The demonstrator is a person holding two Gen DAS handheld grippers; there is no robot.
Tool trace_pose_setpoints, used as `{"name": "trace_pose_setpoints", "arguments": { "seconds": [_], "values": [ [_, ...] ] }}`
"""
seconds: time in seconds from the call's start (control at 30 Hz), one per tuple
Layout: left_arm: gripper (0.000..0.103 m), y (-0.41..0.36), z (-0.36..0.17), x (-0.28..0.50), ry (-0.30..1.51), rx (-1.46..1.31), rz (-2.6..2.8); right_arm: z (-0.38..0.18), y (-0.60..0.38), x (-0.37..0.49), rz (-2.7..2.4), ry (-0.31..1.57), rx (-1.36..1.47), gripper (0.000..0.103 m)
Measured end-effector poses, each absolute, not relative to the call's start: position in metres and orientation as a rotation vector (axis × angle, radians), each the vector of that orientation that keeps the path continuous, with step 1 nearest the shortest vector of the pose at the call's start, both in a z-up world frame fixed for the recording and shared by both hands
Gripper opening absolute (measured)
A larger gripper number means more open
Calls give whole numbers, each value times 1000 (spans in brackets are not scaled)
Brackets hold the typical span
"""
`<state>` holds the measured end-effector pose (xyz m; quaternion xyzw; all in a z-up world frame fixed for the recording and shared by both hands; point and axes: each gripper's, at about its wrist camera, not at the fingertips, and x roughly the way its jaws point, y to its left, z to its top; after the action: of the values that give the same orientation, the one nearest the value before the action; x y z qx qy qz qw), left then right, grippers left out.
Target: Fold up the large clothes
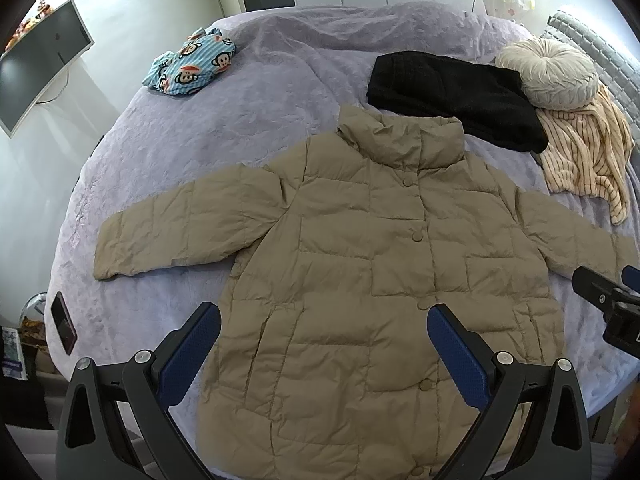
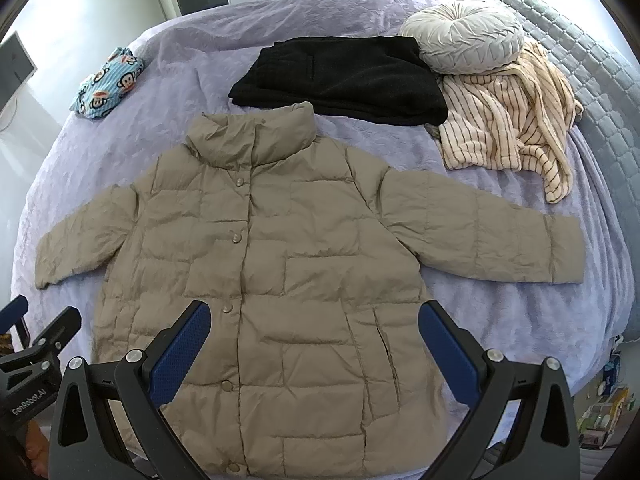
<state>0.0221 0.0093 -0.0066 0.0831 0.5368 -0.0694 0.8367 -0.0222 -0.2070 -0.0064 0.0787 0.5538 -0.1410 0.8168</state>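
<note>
Now, step: folding not yet begun.
Jacket: beige quilted puffer jacket [image 1: 360,260] lies flat, buttoned, on the lilac bed [image 1: 180,152].
Tools: left tool [image 1: 324,328] and right tool [image 2: 314,326] both wide, holding nothing.
Next: probably take a sleeve and bring it inward.

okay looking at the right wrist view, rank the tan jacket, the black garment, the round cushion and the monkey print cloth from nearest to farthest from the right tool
1. Tan jacket: spread directly under the open right tool.
2. Black garment: beyond the jacket's collar, centre.
3. Round cushion and monkey print cloth: both farther back, cushion at far right, cloth at far left; too close to call.
</note>
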Motion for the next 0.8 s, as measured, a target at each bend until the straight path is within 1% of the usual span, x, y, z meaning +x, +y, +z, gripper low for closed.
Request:
{"name": "trace_pose_setpoints", "arguments": {
  "seconds": [0.17, 0.3, 0.4, 0.57, 0.67, 0.8],
  "values": [
    [103, 20, -10, 21, 1144, 150, -146, -5, -201, -22, -220, 1236, 281, 103],
    [103, 33, -16, 24, 1160, 127, -146, -14, -193, -16, -278, 1306, 219, 103],
    [103, 51, -26, 28, 1184, 103, -137, -23, -185, -14, -272, 1344, 236, 103],
    [103, 102, -53, 40, 1237, 19, -106, -40, -156, -2, -180, 1247, 256, 103],
    [103, 138, -69, 47, 1253, -47, -73, -51, -137, 8, -136, 1267, 309, 103],
    [103, 188, -91, 61, 1240, -141, -30, -71, -112, 23, -118, 1320, 294, 103]
  ]
}}
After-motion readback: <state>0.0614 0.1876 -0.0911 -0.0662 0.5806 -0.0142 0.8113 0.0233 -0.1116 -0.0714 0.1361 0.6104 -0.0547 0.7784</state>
